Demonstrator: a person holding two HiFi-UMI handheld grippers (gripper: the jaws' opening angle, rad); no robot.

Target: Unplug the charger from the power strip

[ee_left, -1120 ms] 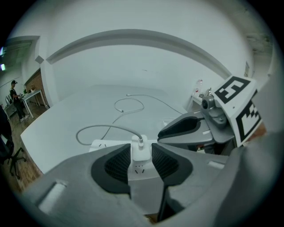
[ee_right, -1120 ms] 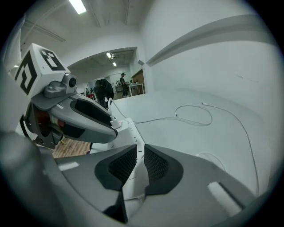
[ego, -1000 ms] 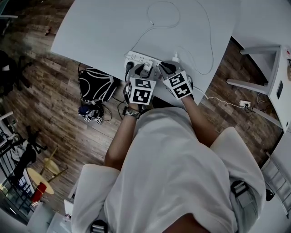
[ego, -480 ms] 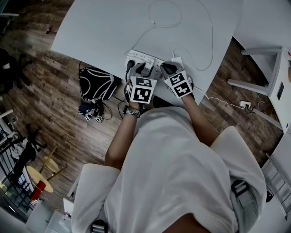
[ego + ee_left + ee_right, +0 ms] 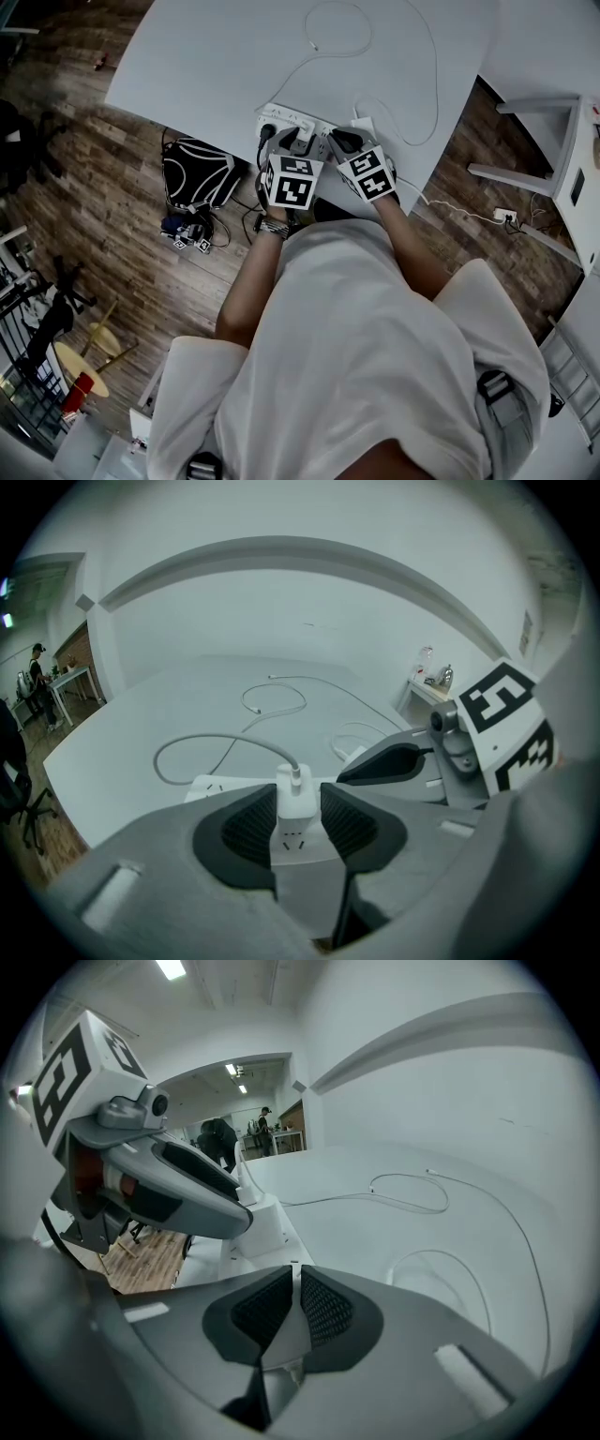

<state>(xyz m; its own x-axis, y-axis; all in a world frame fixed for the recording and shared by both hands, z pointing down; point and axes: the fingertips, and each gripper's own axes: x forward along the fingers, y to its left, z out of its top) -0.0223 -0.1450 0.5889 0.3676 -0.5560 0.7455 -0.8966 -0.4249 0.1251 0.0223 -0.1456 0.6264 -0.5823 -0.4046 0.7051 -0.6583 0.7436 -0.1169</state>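
Note:
A white power strip point(image 5: 281, 118) lies near the front edge of the white table point(image 5: 234, 56). In the left gripper view a white charger point(image 5: 296, 810) stands plugged into the strip point(image 5: 208, 787), its cable point(image 5: 187, 744) looping off to the left. My left gripper point(image 5: 298, 797) is shut on this charger, one ribbed pad against each side. My right gripper point(image 5: 296, 1283) is shut with nothing between its pads and sits just right of the left one, low over the strip's end point(image 5: 255, 1227). In the head view both grippers point(image 5: 300, 142) point(image 5: 343, 141) cover the strip's right half.
A second white plug point(image 5: 363, 123) with its own long cable point(image 5: 427, 112) sits by the right gripper. On the floor are a black bag point(image 5: 197, 173) to the left and another socket block point(image 5: 506, 215) to the right. A white stand point(image 5: 534, 141) is at the right.
The right gripper has edged slightly farther over the strip's end. The left gripper holds still on the charger, which stays plugged in.

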